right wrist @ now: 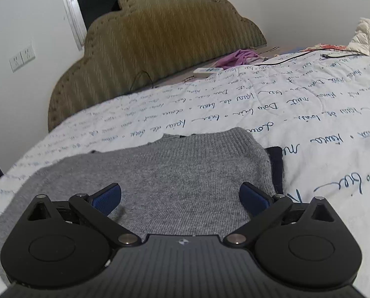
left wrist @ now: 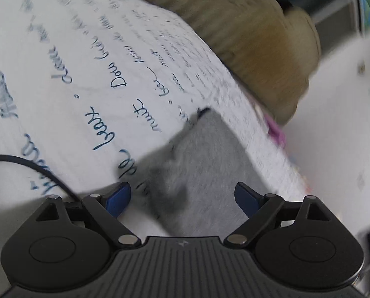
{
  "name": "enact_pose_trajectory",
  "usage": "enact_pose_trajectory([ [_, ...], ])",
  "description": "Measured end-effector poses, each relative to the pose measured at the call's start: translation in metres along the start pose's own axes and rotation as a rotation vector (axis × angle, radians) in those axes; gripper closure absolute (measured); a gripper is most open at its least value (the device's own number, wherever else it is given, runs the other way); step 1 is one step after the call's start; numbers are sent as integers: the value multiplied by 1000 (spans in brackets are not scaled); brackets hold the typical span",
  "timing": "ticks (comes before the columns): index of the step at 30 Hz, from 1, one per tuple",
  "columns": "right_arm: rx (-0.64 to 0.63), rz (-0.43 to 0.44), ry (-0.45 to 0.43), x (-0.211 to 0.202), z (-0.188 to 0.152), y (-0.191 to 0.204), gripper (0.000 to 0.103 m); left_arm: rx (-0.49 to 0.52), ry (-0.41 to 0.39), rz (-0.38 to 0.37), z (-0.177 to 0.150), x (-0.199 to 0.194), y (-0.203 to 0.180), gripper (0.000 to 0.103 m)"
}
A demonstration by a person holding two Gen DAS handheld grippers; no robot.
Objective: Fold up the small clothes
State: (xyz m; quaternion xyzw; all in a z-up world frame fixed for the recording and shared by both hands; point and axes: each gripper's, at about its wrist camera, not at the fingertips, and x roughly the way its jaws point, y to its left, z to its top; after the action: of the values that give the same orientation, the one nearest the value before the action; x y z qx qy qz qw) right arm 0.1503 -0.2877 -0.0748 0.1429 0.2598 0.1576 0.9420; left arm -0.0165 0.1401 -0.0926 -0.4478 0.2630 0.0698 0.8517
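A grey knit garment (right wrist: 185, 171) lies folded on a white quilt with blue handwriting print (right wrist: 309, 114). A dark blue edge (right wrist: 277, 164) shows at its right side. My right gripper (right wrist: 181, 197) is open just above the garment's near part, with nothing between its blue pads. In the left wrist view the picture is blurred by motion. The same grey garment (left wrist: 209, 164) lies ahead of my left gripper (left wrist: 182, 197), which is open and empty above it.
An olive padded headboard (right wrist: 160, 39) stands behind the bed. A purple cloth (right wrist: 237, 58), a white remote (right wrist: 207, 71), black cables (right wrist: 291, 58) and a heap of pale fabric (right wrist: 366, 37) lie at the far side. A wall with sockets (right wrist: 22, 58) is at left.
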Motion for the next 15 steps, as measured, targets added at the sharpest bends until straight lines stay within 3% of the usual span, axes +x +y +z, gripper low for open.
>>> enact_pose_trajectory([
  [2, 29, 17, -14, -3, 0, -4, 2, -5, 7, 30, 4, 8, -6, 14],
  [3, 42, 24, -20, -3, -3, -7, 2, 22, 2, 47, 3, 11, -12, 21],
  [4, 51, 30, -24, -4, -4, -9, 2, 58, -2, 62, 1, 13, -18, 55],
  [5, 59, 35, -27, -4, -4, -10, 2, 91, 15, 78, -1, 18, -23, 74],
  [7, 69, 41, -31, -4, -4, -12, 2, 95, 59, 92, -6, 26, -25, 74],
  [12, 73, 45, -32, -3, -4, -14, 2, 105, 42, 85, -10, 29, -24, 74],
  [13, 73, 44, -32, -3, -4, -14, 2, 113, 35, 95, -10, 30, -25, 78],
  [14, 72, 44, -31, -3, -4, -14, 2, 128, 25, 113, -10, 29, -26, 94],
  [15, 71, 43, -31, -4, -4, -14, 2, 147, 19, 130, -11, 31, -28, 95],
])
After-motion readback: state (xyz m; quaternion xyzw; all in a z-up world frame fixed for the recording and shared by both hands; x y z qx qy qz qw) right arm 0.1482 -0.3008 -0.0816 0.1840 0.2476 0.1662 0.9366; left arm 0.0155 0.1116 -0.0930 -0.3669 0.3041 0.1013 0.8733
